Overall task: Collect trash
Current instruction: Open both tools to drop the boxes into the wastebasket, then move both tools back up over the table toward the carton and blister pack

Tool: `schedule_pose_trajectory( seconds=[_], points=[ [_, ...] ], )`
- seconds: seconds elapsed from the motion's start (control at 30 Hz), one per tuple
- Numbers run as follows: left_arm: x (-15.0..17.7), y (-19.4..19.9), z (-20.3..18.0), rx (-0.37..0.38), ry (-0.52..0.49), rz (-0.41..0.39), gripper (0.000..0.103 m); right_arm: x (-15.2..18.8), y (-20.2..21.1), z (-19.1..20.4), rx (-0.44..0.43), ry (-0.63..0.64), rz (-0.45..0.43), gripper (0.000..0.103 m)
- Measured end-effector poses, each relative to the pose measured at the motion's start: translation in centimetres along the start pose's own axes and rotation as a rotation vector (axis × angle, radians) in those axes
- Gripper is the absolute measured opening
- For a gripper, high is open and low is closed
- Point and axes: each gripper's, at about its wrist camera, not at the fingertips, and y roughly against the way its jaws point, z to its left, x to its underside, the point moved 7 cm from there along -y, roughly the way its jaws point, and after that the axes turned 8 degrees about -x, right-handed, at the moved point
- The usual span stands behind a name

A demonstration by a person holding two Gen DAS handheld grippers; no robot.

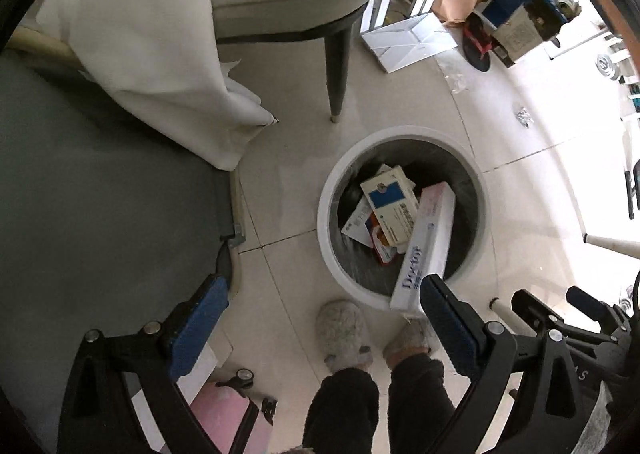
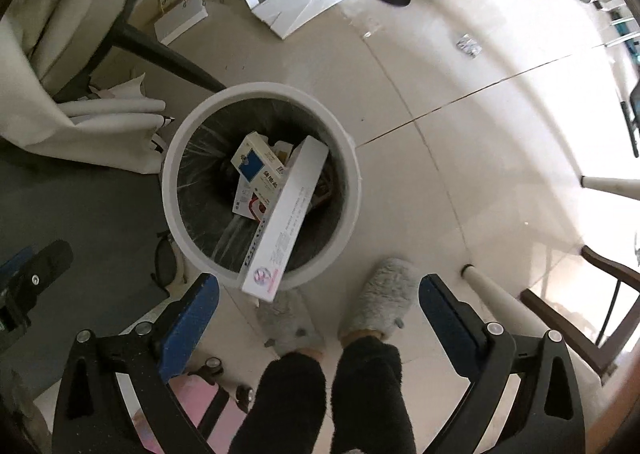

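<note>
Floor: pale glossy tiles (image 2: 460, 158) run under everything we see, with a grey mat (image 1: 100, 194) at the left and a white cloth (image 1: 152, 54) hanging beside it.
Counts: we count one round white bin (image 2: 176, 190), one long white box (image 2: 288, 214), one blue-and-white carton (image 2: 256, 166) with a few smaller packets we cannot count under it, two fuzzy grey slippers (image 2: 380, 294), two dark-trousered legs (image 2: 368, 386), one pink suitcase (image 1: 224, 414), one flat white carton (image 2: 308, 2) and one crumpled foil scrap (image 2: 468, 44).
Left gripper: our left gripper (image 1: 320, 318) points straight down at the floor, blue pads spread wide, nothing between them; its right finger (image 1: 448, 322) overlaps the long box's near end in the left view, and we cannot tell whether they touch.
Right gripper: our right gripper (image 2: 320, 314) also points straight down, jaws spread wide and holding nothing, with the slippers showing in the gap.
Long box: it stands tilted, its far end inside the bin and its near end sticking out over the rim toward the slippers.
Bin contents: a thin clear liner, the blue-and-white carton lying on the smaller packets, and the long box's lower end beside them.
Far clutter: the flat white carton lies past the bin near a dark chair leg (image 1: 336, 66), and the foil scrap lies alone on tiles to the right.
</note>
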Motion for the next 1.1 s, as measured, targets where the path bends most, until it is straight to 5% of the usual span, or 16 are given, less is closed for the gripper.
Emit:
schedule_pose_trajectory(
  seconds=[0.67,1.1],
  points=[
    [6.0,18.4,1.8,0.054,-0.014,-0.071,0.099,6.2,22.4,3.1,-0.022,0.042,-0.139,0.101],
    [6.3,33.9,2.7,0.08,-0.027,-0.228,0.099,9.6,38.2,4.4,-0.183,-0.056,-0.243,0.101]
  ],
)
